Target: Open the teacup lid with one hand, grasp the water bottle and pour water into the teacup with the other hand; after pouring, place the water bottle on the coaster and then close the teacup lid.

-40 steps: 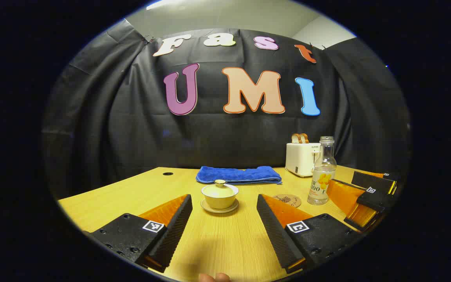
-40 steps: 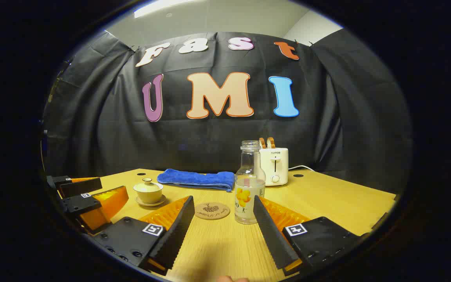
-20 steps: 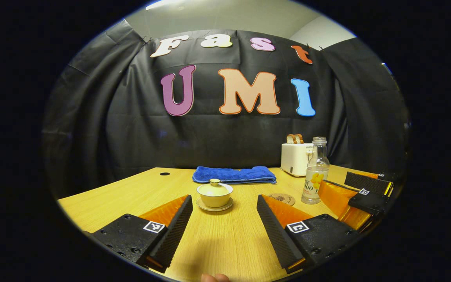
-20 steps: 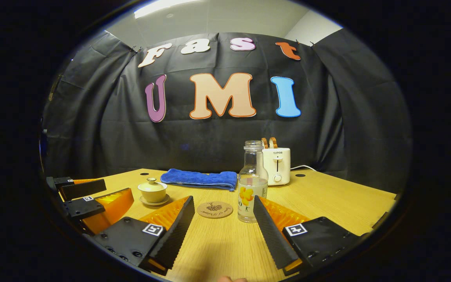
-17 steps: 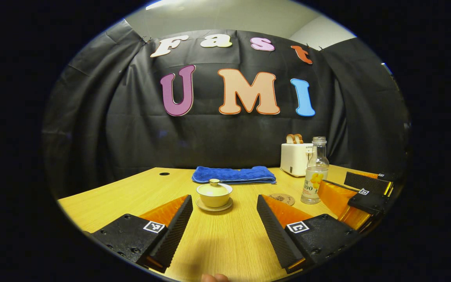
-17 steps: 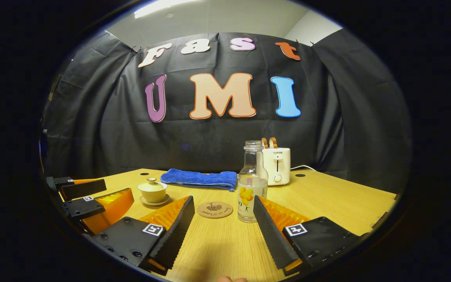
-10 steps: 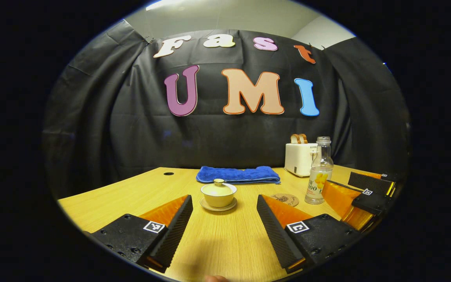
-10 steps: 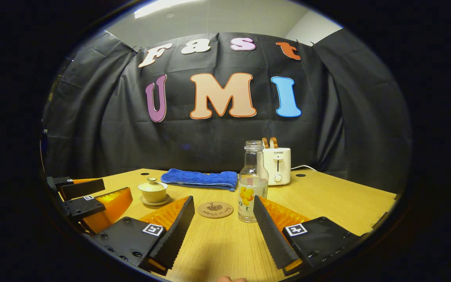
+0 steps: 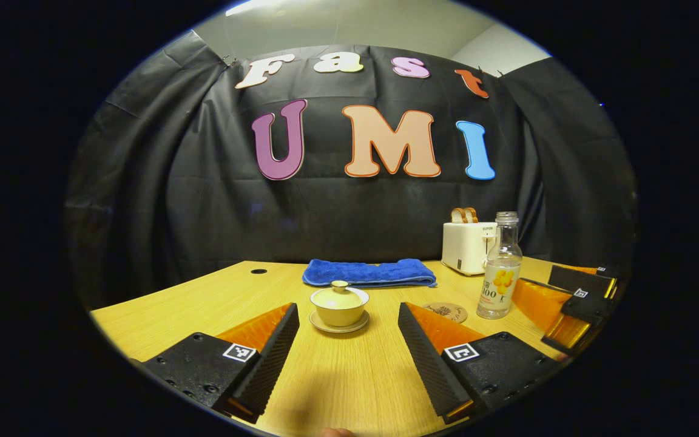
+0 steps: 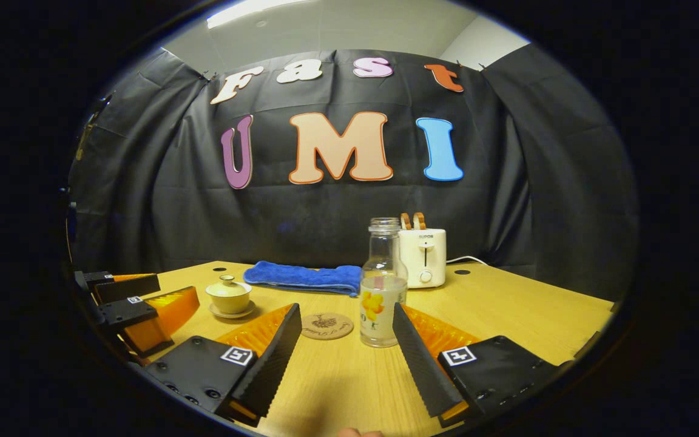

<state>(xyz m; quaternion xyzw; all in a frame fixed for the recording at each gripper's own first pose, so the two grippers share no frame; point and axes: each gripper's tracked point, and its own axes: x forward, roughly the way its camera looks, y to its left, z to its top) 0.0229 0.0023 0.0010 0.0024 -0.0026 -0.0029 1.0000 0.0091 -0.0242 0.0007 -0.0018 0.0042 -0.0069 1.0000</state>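
With jaws wide, the left gripper (image 9: 347, 346) faces the lidded cream porcelain teacup (image 9: 339, 305) and the right gripper (image 10: 343, 349) the clear, seemingly uncapped water bottle (image 10: 380, 291), each lined up for its own job.

Both views are sharp at the centre, with strong fisheye bending toward the edges. A ceiling light strip (image 10: 252, 11) glows overhead and lights the worktop (image 10: 507, 315) evenly and warmly. The black cloth wall stays dim. Soft shadows sit under the teacup (image 9: 339, 306) and the water bottle (image 10: 380, 297).
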